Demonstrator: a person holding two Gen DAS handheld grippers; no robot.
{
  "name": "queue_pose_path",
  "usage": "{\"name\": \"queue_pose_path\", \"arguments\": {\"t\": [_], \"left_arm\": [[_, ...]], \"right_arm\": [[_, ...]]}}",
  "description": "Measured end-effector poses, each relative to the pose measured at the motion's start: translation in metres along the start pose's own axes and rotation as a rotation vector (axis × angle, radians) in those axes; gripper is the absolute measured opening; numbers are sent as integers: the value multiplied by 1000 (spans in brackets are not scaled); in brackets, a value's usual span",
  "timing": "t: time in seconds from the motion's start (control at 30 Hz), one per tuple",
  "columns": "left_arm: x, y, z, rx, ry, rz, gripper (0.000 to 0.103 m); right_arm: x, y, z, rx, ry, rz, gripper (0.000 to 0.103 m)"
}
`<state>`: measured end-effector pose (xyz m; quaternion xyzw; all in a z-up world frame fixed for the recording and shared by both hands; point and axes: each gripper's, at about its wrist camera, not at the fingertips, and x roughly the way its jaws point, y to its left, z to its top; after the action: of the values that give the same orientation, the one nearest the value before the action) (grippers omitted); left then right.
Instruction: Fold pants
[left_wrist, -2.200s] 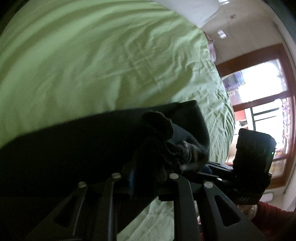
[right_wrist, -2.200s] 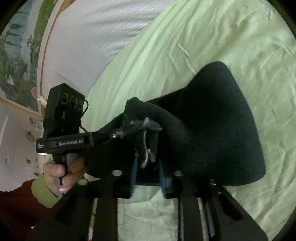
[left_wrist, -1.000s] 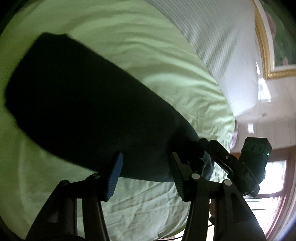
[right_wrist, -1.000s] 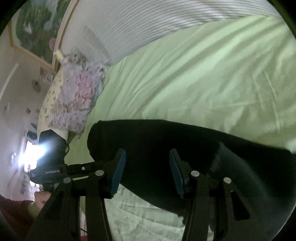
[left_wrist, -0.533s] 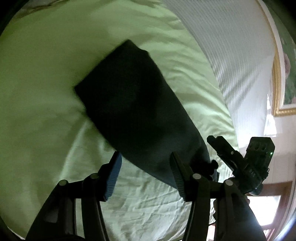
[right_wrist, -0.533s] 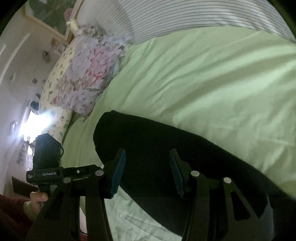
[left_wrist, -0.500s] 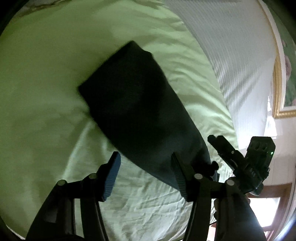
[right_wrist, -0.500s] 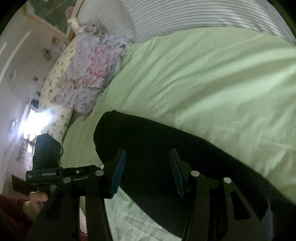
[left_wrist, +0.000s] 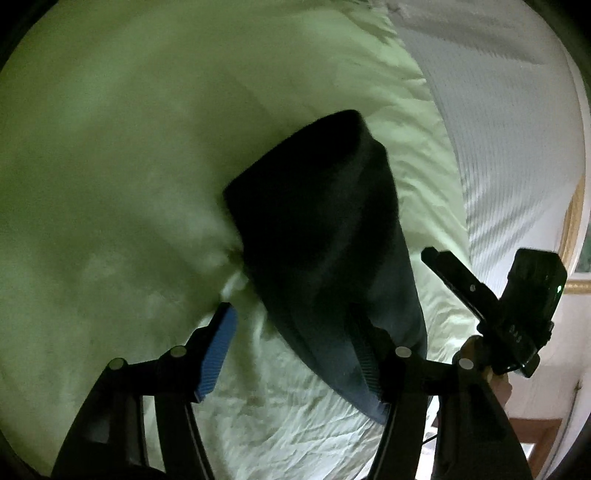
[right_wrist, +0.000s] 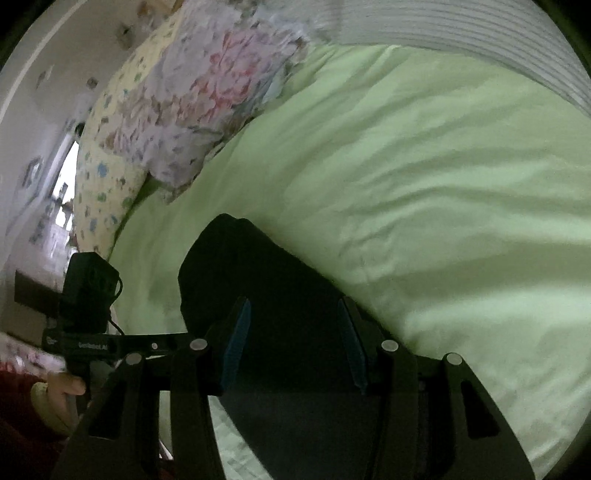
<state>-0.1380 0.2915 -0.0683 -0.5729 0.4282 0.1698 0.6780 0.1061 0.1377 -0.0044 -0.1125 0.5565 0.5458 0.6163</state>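
Both hand-held grippers have let go of the folded pants, which now lie on the bed.

The left hand-held gripper (left_wrist: 291, 350) and right hand-held gripper (right_wrist: 293, 343) hover released, jaws spread wide, where two seconds ago each was clenched on bunched dark cloth. The pants (left_wrist: 325, 236) rest as a compact dark bundle on the green sheet of the bed (right_wrist: 424, 177), nearer its foot edge than the floral pillow (right_wrist: 207, 92). This fold looks finished.
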Motion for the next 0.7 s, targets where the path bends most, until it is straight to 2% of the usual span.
{"name": "queue_pose_path", "arguments": {"t": [0.33,0.6,0.67,0.7], "left_arm": [[6,2,4,-38,-19,-4,64],[13,-1,5,-37,-46,-4,64],[17,-4,4,-26,-59,-2,62],[18,-5,4,-19,-64,-1,62]], "right_arm": [[46,23,39,-143,147,67,50],[74,36,54,-227,235,98,50],[78,37,54,-240,245,98,47],[79,37,55,-243,248,102,42]]}}
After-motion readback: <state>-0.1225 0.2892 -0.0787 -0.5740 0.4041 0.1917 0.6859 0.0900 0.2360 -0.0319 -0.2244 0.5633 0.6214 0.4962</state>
